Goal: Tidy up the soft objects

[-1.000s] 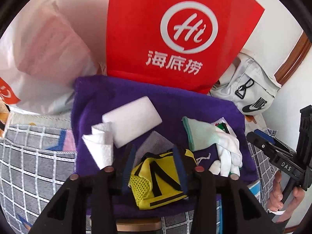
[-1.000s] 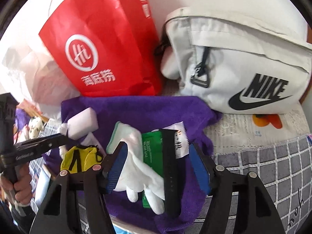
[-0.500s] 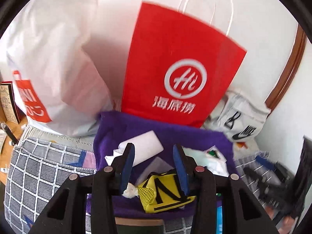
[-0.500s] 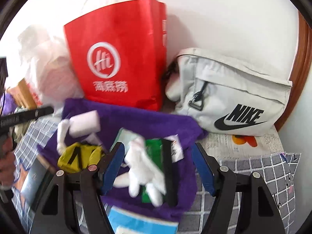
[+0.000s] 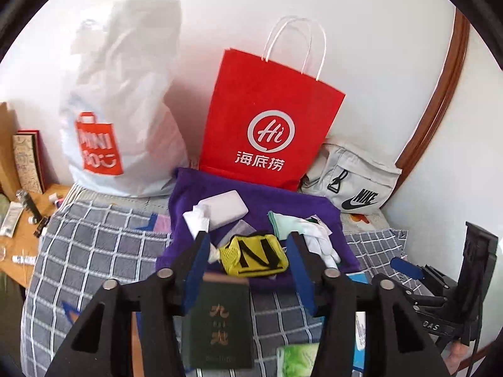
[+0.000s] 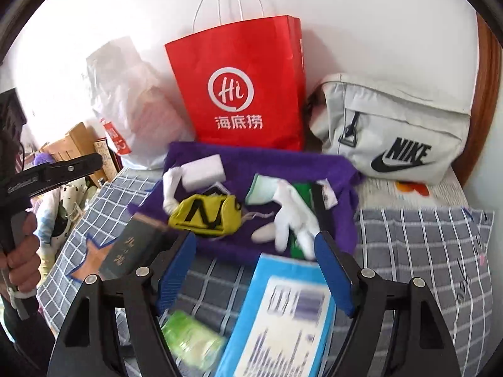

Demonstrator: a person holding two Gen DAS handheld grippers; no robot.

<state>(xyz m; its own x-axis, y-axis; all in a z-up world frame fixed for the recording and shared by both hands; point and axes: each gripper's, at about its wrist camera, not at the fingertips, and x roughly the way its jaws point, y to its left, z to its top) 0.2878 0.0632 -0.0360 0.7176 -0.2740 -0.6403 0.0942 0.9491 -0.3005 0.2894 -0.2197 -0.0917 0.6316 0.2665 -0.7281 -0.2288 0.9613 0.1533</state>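
Note:
A purple towel (image 5: pixel 257 201) (image 6: pixel 283 163) lies on the checked bedcover (image 5: pixel 94 251). It carries a yellow pouch (image 5: pixel 254 253) (image 6: pixel 204 215), a white sponge block (image 5: pixel 224 207) (image 6: pixel 204 171), a rolled white cloth (image 5: pixel 196 220) (image 6: pixel 171 188), a white glove (image 5: pixel 314 235) (image 6: pixel 292 216) and a green packet (image 6: pixel 301 188). My left gripper (image 5: pixel 248 267) hovers short of the pouch, its jaws opening with nothing between the pads. My right gripper (image 6: pixel 255 270) hangs back from the glove above a blue packet (image 6: pixel 283 320), its jaws opening and gripping nothing.
Against the wall stand a red paper bag (image 5: pixel 267 132) (image 6: pixel 242 88), a white plastic bag (image 5: pixel 119 119) and a white Nike bag (image 5: pixel 352 182) (image 6: pixel 393 132). A dark green book (image 5: pixel 220 317) (image 6: pixel 129 251) and a green wipes pack (image 6: pixel 191 342) lie nearer. A wooden desk (image 5: pixel 19 229) is at the left.
Both grippers have drawn back and risen from the towel, so more of the bed and wall shows. Both sets of jaws stand wider. The pouch and glove stay on the towel.

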